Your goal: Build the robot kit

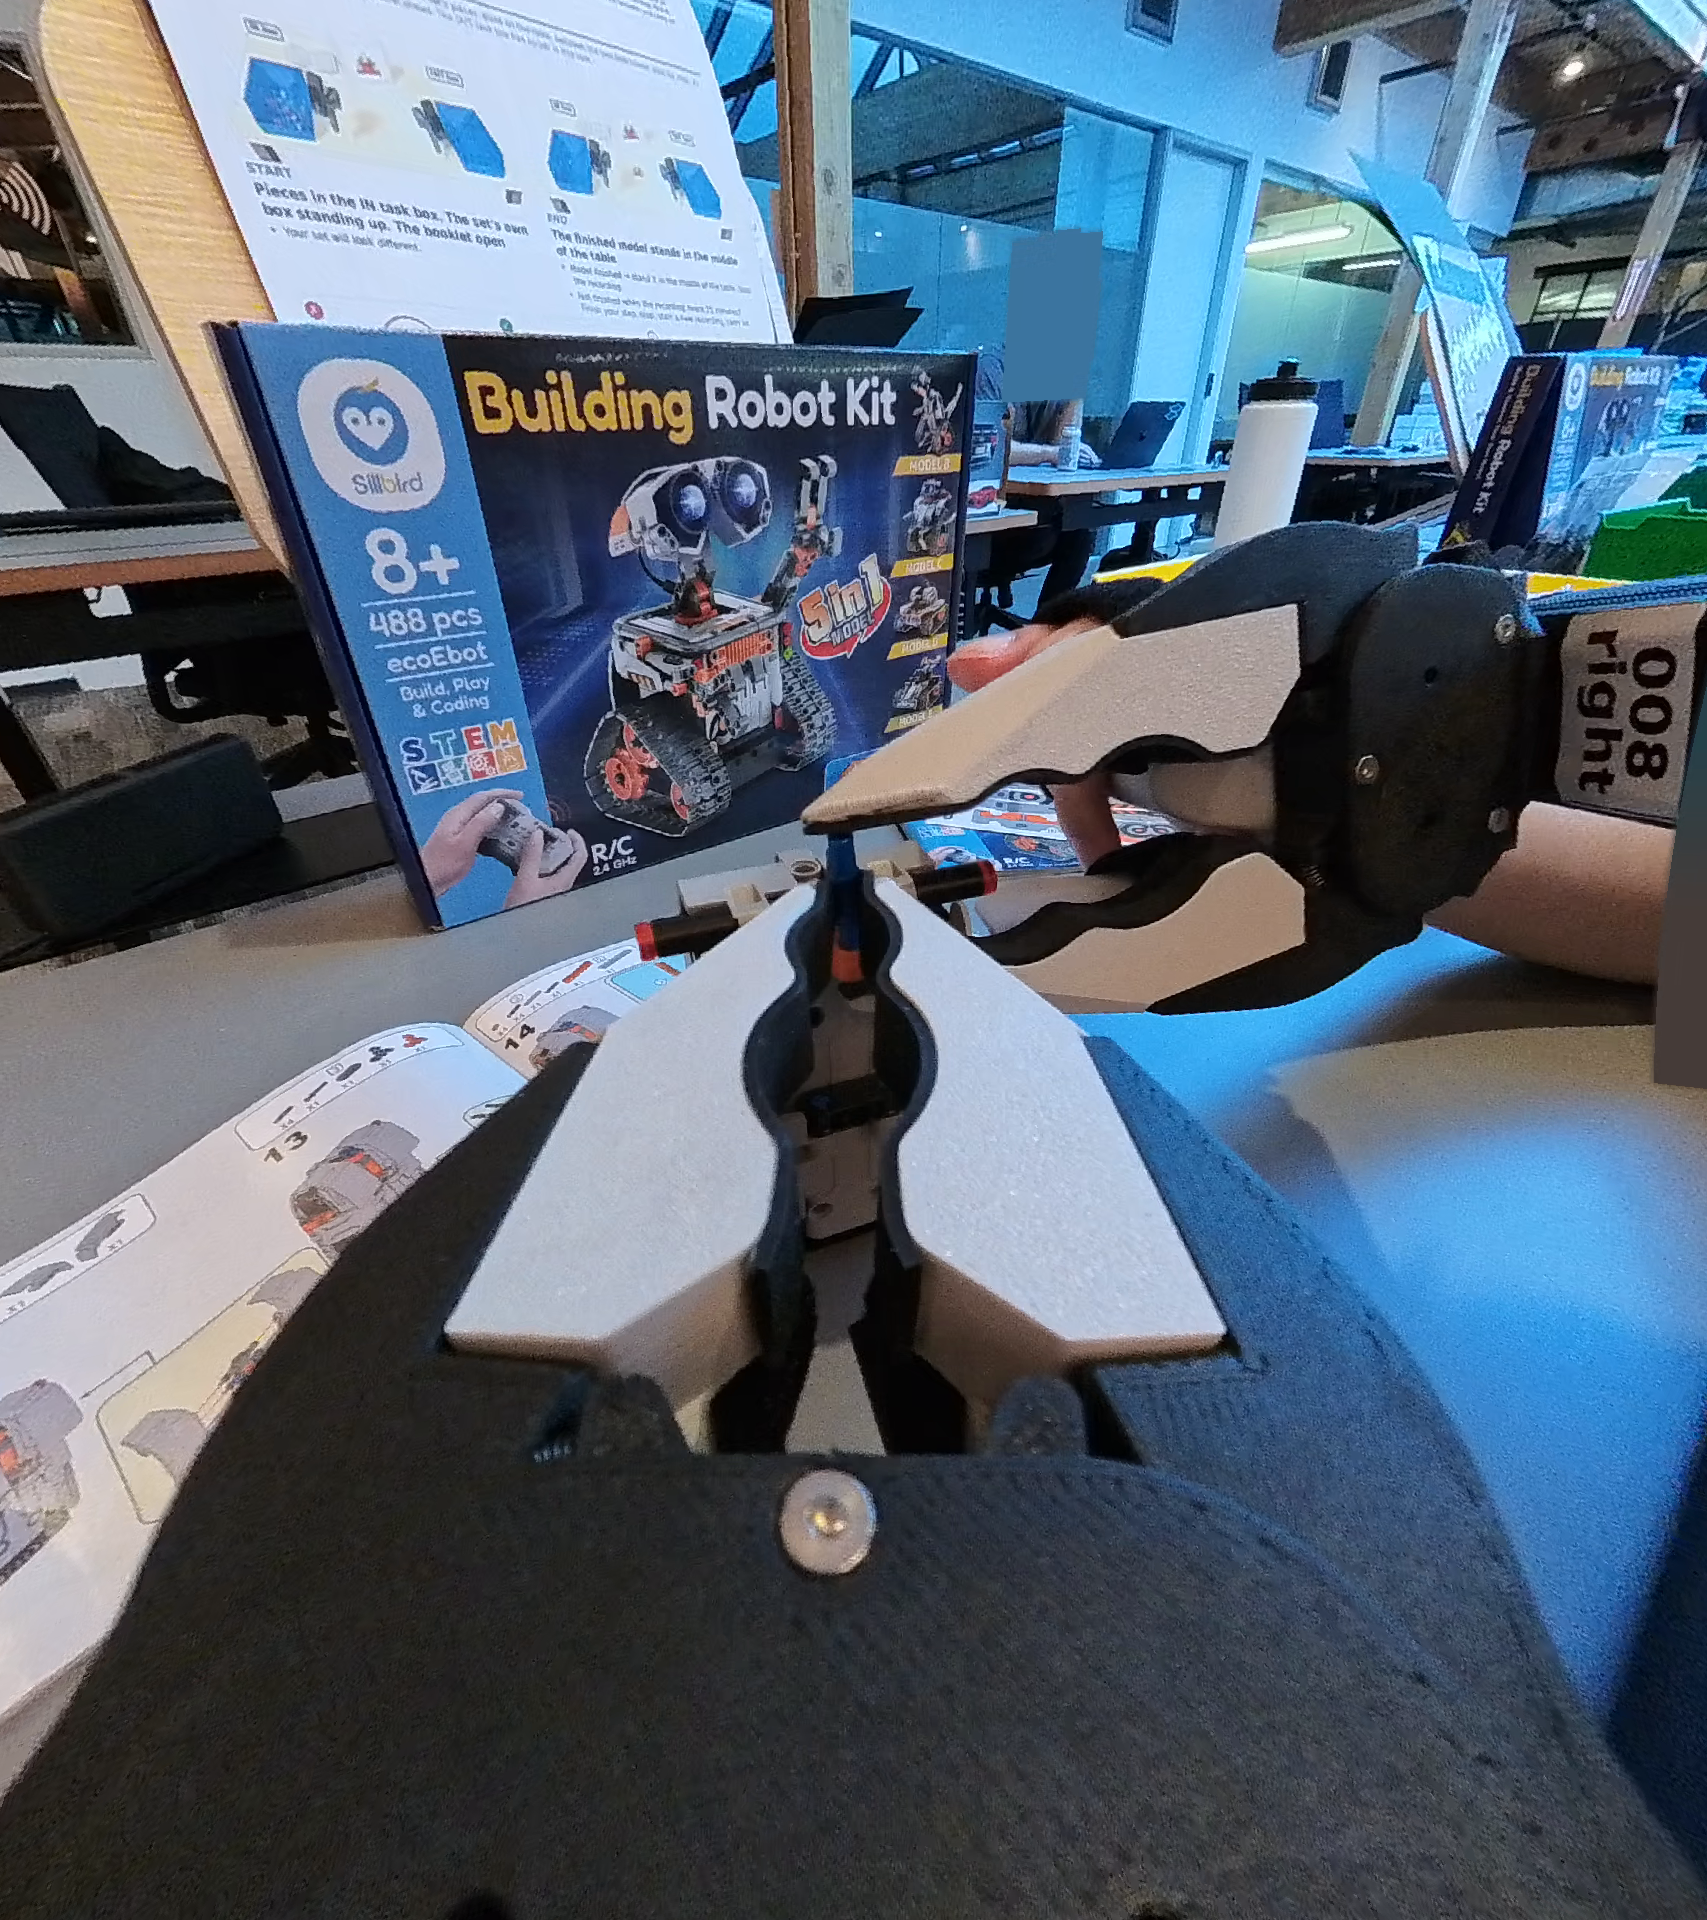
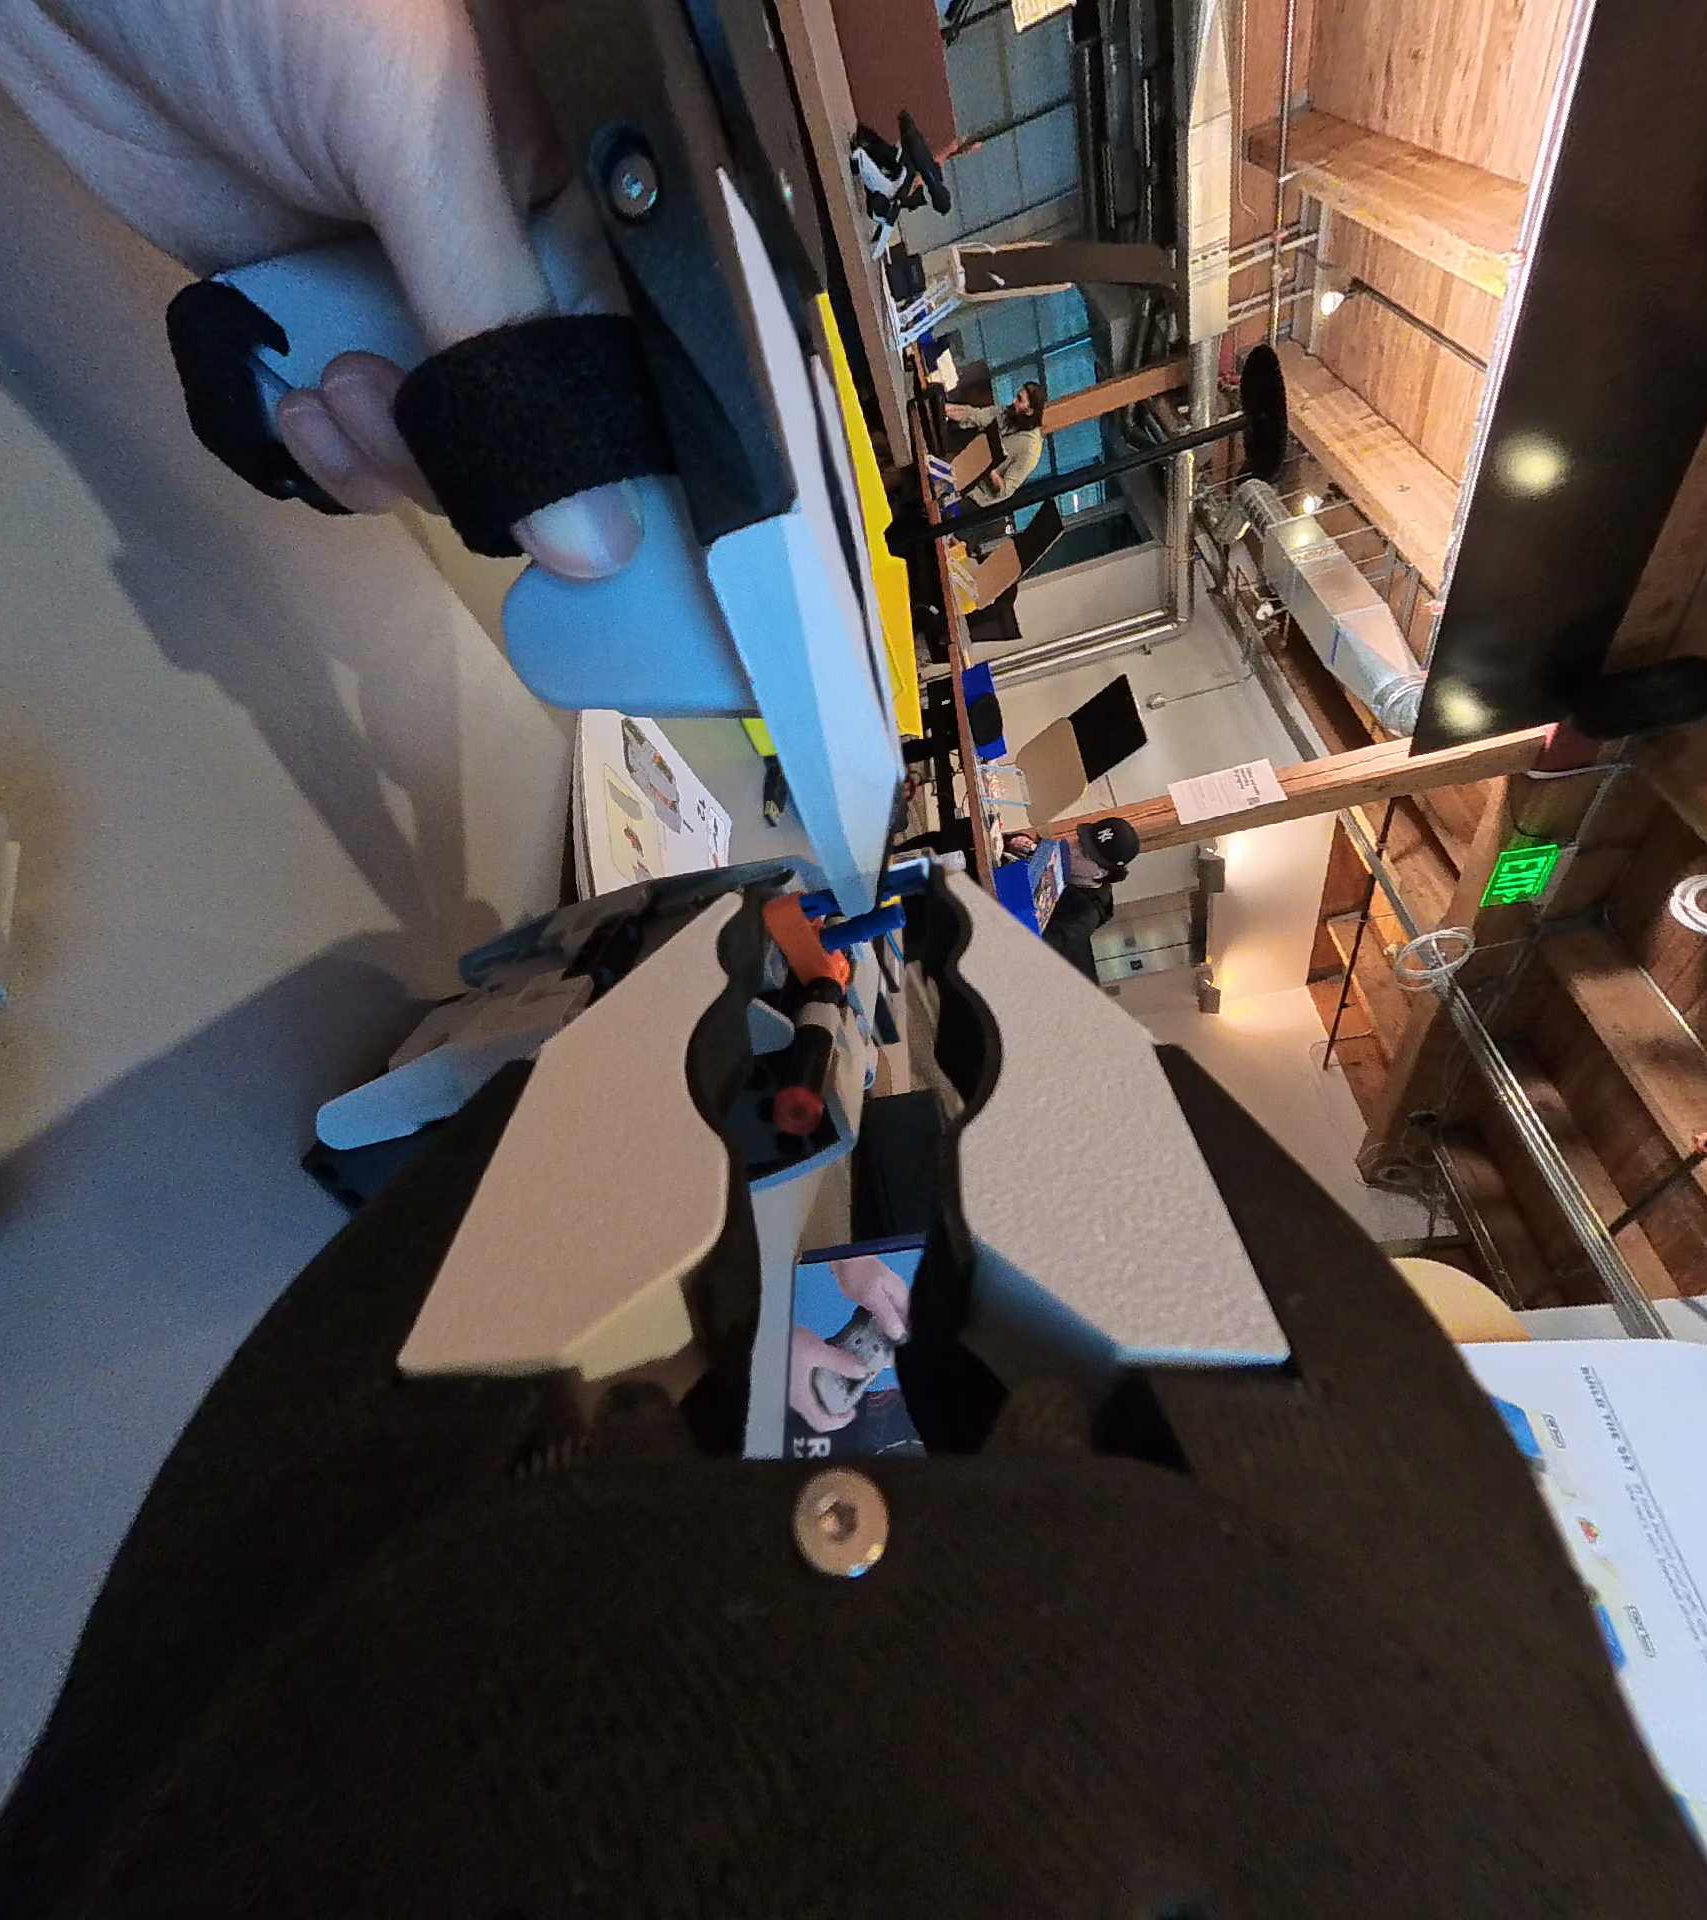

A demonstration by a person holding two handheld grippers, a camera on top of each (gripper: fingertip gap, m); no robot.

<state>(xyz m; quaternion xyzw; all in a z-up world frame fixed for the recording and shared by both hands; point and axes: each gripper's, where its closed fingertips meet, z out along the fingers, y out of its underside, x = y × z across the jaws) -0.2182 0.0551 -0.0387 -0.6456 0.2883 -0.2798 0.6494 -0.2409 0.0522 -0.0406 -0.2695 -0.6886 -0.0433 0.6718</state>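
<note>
**Two grippers meet over a half-built brick model in front of the kit box**

Nearest in the left wrist view, the left gripper (image 1: 841, 914) has its two grey fingers pressed in on a small grey brick assembly (image 1: 833, 1143), which sits clamped between them. A blue pin (image 1: 841, 883) stands up out of the assembly at the fingertips, and a black axle with red ends (image 1: 813, 906) crosses just behind them.

The right gripper (image 1: 890, 862) reaches in from the right side of the assembly. Its upper finger tip rests on top of the blue pin, while the lower finger lies well below, so its fingers are spread with the model in the gap. In the right wrist view, orange and blue pieces of the assembly (image 2: 807, 966) show between those parted fingers.

Left of the assembly an open instruction booklet (image 1: 205, 1226) lies flat on the grey table (image 1: 153, 997). Behind the assembly stands the blue kit box (image 1: 600, 613), upright, with a white printed sheet (image 1: 475, 156) propped behind it. A white bottle (image 1: 1264, 468) stands farther back, right of the box.
</note>
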